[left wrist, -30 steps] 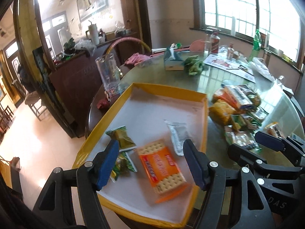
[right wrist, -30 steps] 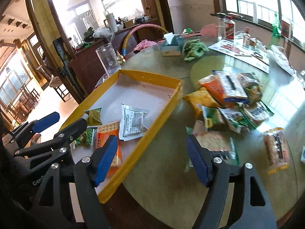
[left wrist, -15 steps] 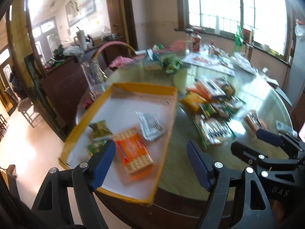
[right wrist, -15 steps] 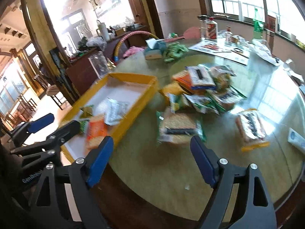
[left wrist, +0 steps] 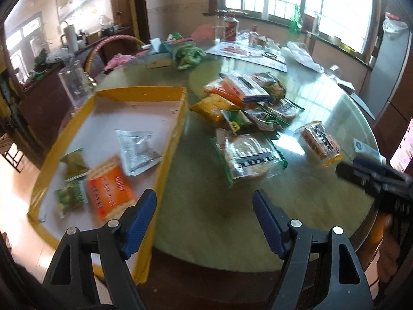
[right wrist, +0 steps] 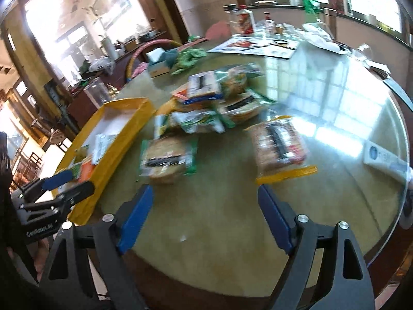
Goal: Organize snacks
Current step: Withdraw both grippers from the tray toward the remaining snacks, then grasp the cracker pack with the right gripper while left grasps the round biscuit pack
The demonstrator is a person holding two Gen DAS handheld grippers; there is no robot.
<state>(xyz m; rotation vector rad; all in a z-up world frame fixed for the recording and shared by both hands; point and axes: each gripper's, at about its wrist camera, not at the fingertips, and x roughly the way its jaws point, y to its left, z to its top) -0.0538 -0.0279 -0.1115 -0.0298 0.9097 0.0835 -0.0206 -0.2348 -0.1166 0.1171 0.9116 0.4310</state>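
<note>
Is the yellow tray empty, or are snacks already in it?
Not empty. The yellow tray holds an orange cracker pack, a silver sachet and two small green packets; most snacks are piled on the table.

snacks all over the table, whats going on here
A person is sorting snacks with a handheld gripper in each hand. Four packets, including an orange cracker pack, already lie in the yellow tray. The rest sit in a pile on the round table. Both the left gripper and right gripper are open and empty, above the table edge, facing the loose packets.
</note>
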